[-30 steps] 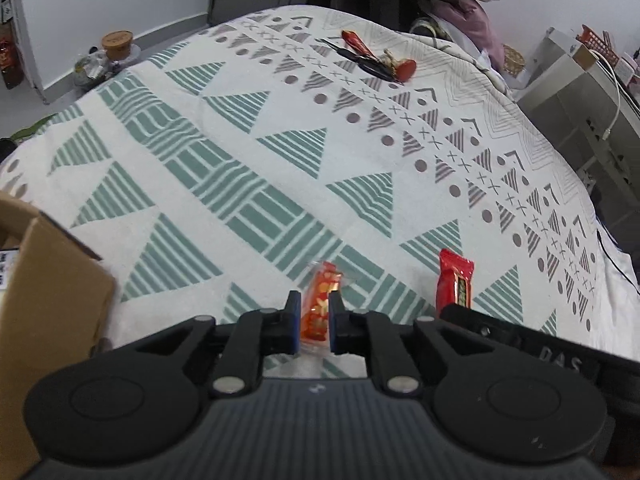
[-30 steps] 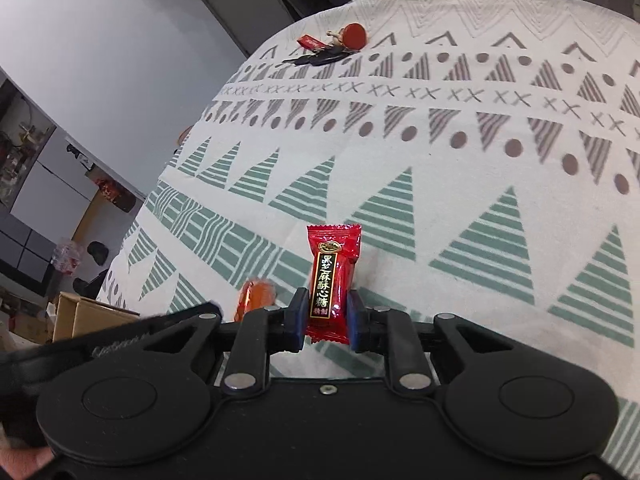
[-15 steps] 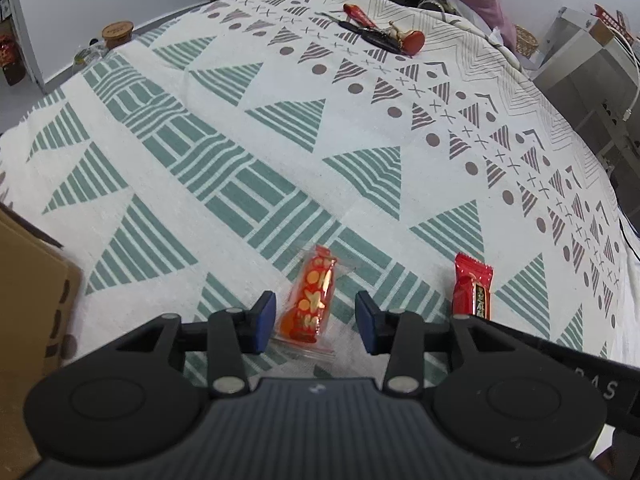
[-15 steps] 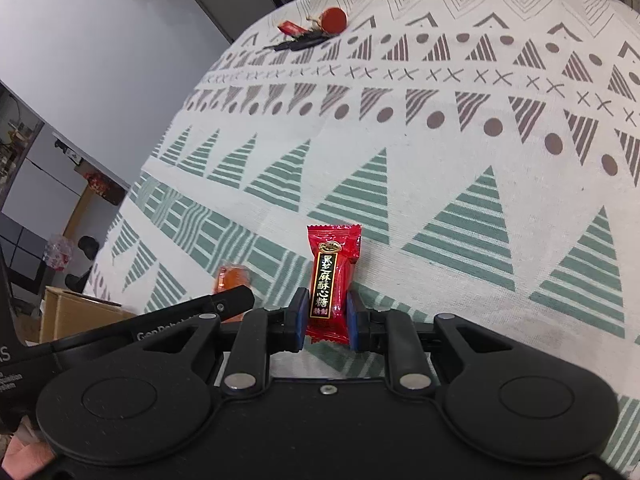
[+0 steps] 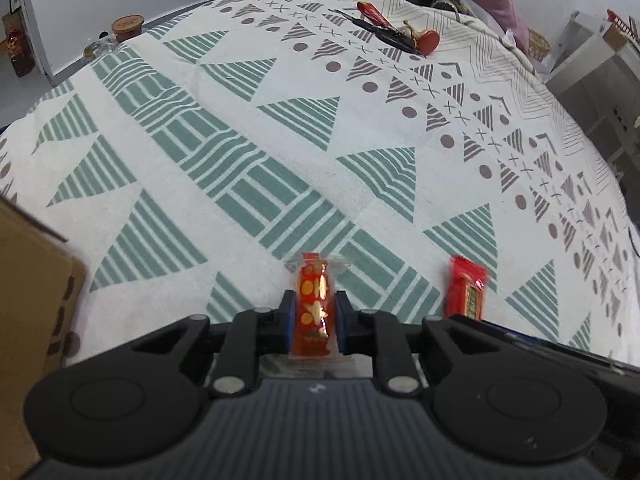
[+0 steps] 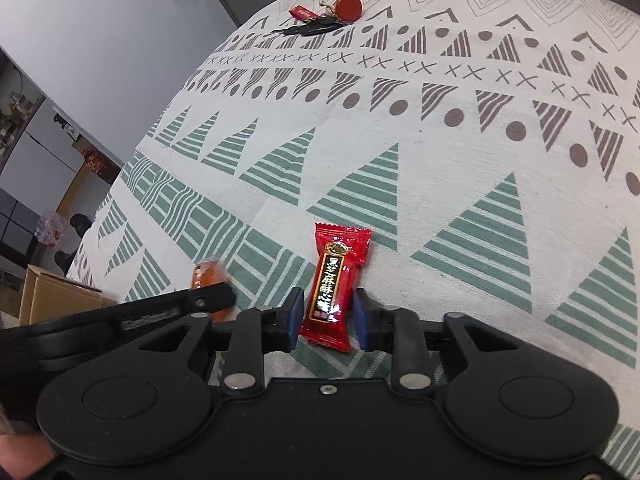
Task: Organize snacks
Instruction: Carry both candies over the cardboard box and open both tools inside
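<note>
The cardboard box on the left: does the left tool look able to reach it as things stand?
Probably yes: only bare cloth lies between the left tool, whose jaws have just closed on the orange candy, and the cardboard box.

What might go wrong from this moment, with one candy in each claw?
1. The left claw has just been closing on the orange candy. Its glossy, loose wrapper may slip out when lifted.
2. The red candy sits tilted in the shut right claw, so it may twist free.
3. The claws are close side by side and may bump on the way to the cardboard box.
</note>
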Demonstrator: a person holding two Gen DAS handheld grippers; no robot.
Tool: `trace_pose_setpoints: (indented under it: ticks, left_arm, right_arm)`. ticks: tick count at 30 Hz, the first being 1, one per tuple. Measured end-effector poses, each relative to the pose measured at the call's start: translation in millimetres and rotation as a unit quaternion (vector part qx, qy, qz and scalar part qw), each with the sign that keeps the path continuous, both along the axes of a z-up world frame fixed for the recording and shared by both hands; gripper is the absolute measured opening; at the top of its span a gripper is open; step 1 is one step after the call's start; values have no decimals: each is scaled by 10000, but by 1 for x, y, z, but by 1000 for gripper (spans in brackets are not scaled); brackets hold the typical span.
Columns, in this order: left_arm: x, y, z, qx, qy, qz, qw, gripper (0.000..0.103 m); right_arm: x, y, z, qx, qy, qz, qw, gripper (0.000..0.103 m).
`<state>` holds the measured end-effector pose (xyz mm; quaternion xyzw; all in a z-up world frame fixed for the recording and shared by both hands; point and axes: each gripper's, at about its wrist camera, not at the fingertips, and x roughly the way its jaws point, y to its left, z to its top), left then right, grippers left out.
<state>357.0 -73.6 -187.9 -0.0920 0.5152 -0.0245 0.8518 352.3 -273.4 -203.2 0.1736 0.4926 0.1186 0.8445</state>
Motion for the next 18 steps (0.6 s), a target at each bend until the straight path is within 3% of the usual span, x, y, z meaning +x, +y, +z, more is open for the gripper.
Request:
trace_pose_setpoints:
  ticks: [7,18]
  left_arm:
    - [-30,24,27,-153,-96,160,9997,18]
    - [-72,71,77,-286,-396,375,9981,18]
  right_arm:
    - [-12,12,16,133,-135,58,9998,20]
    - [-41,50,66,343,-538,343,9974,20]
